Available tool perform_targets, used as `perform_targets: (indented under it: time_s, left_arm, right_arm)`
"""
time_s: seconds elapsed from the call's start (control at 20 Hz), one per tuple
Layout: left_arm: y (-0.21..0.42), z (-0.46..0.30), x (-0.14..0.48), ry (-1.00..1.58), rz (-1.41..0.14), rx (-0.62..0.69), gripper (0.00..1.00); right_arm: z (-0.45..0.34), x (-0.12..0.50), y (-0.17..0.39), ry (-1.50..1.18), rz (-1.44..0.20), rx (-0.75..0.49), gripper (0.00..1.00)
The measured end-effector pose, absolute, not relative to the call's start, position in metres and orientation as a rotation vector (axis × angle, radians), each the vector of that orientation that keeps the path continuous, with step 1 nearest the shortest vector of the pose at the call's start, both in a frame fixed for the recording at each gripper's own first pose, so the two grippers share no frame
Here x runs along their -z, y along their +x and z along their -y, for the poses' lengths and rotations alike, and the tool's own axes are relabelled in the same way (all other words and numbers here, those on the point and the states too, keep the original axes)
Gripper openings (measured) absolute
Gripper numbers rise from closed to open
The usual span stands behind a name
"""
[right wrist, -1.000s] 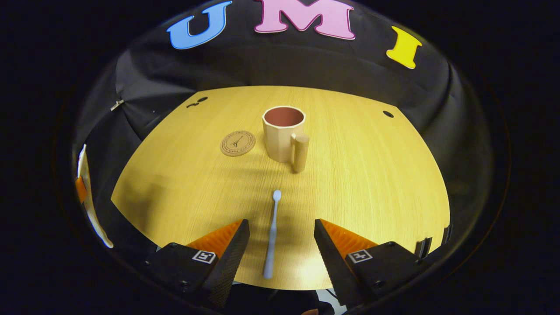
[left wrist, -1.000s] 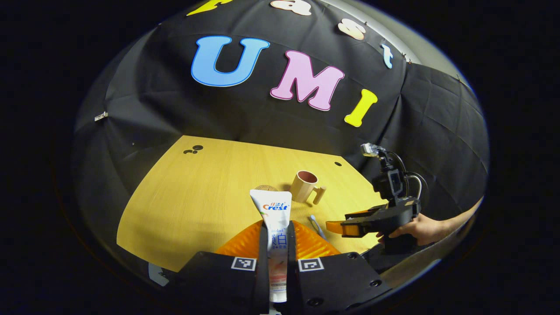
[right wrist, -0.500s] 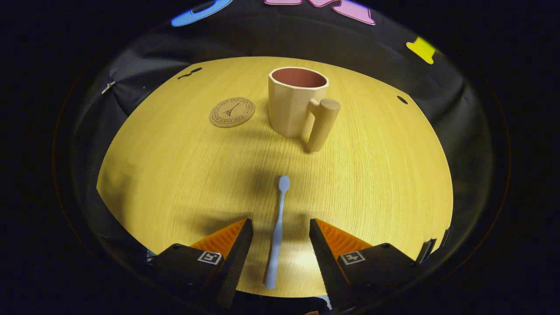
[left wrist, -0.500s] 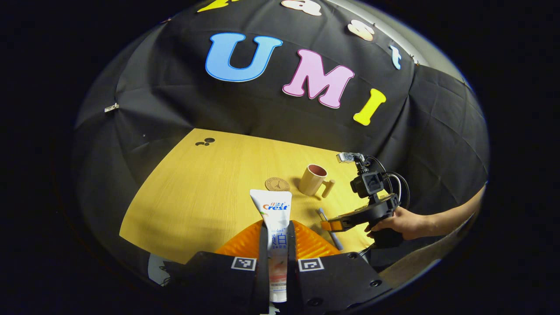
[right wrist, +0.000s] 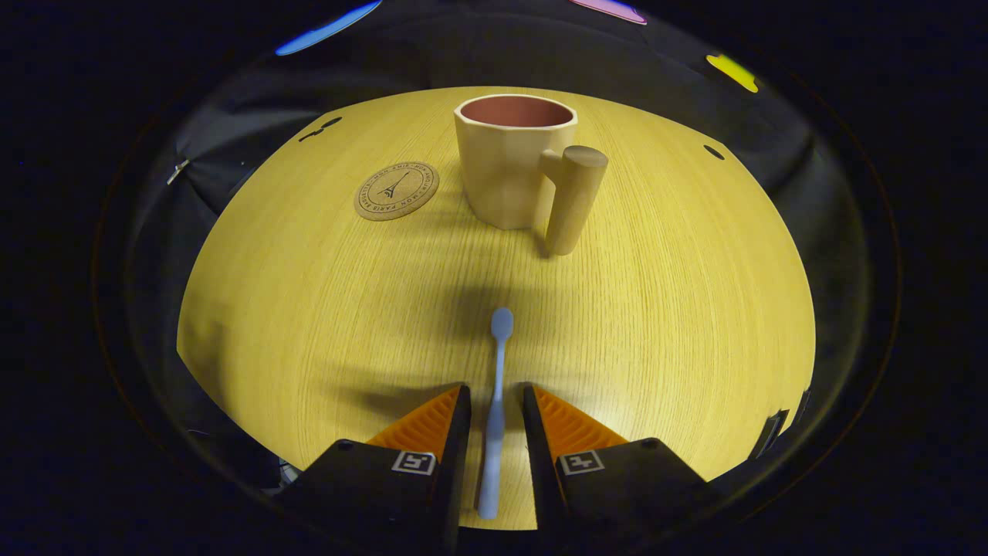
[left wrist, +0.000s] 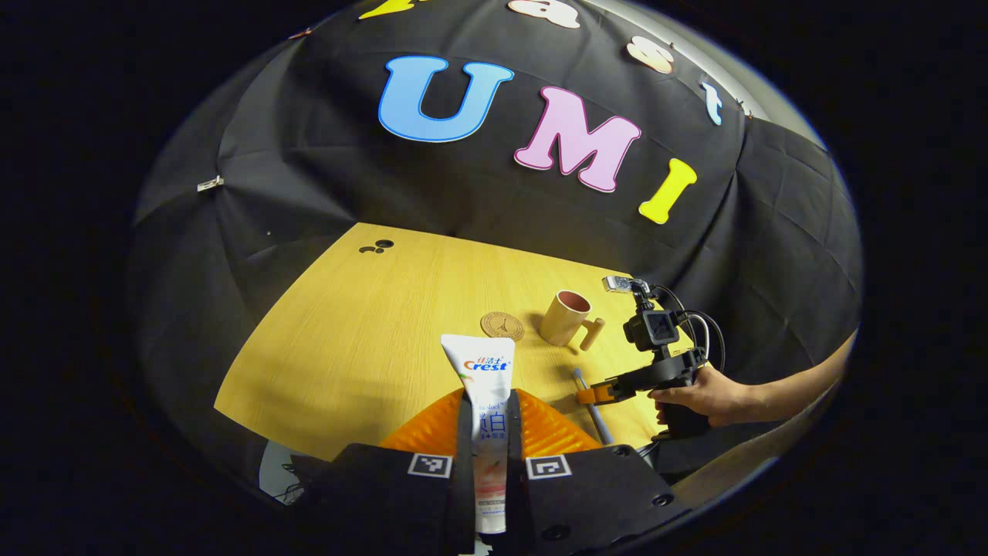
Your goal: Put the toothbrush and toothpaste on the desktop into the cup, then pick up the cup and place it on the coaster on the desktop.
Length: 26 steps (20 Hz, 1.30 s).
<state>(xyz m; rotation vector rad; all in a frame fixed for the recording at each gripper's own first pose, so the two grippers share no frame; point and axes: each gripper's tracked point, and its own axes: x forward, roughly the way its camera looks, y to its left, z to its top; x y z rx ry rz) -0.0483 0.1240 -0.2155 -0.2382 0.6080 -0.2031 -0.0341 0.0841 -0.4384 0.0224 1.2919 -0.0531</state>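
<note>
A wooden surface (right wrist: 656, 324) is spread ahead of the right hand-held gripper (right wrist: 494, 421), with the cup (right wrist: 505, 166) standing upright farther ahead along the same line, its handle turned toward this hand-held gripper and slightly to its right. The round coaster (right wrist: 396, 190) lies flat just beside the cup, ahead and to the left, apart from it.

The toothbrush (right wrist: 495, 401) lies flat on the surface between the two fingers of the right hand-held gripper, its long axis running straight forward along the fingers, head end pointing toward the cup. The fingers are drawn nearly together, a thin gap remaining on each side of the handle; whether either pad touches it cannot be told, so a firm hold is not confirmed. The coming move is judged to turn on this alignment: a little more closing should pinch the handle, and the cup lies directly beyond the brush head.

The toothpaste (left wrist: 486, 401) is clamped between the fingers of the left hand-held gripper (left wrist: 489, 432), the tube pointing forward, raised above the surface.

From the left gripper view, the right hand-held gripper (left wrist: 598, 394) is seen ahead and to the right, held by a hand (left wrist: 706, 395), low over the toothbrush (left wrist: 590, 398); the cup (left wrist: 566, 317) and coaster (left wrist: 502, 325) lie beyond it. The right one is judged the nearer to the cup.
</note>
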Motion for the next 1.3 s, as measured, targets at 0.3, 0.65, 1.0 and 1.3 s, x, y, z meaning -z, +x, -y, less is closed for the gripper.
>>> perform_targets:
  time_s: [0.3,0.65,1.0,1.3]
  left_arm:
    - [-0.042,-0.118,0.214,-0.247,-0.588,0.200,0.20]
    - [-0.035,-0.107,0.206,-0.270,-0.557,0.199,0.20]
    - [0.006,-0.073,0.171,-0.303,-0.471,0.245,0.21]
    - [0.071,-0.022,0.128,-0.305,-0.353,0.314,0.20]
  right_arm:
    - [-0.088,0.439,-0.040,0.005,-1.359,0.035,0.10]
    - [-0.095,0.420,-0.023,0.072,-1.208,-0.077,0.06]
    - [-0.112,0.336,-0.001,0.344,-0.924,-0.271,0.05]
    - [-0.096,0.253,0.009,0.528,-0.742,-0.398,0.05]
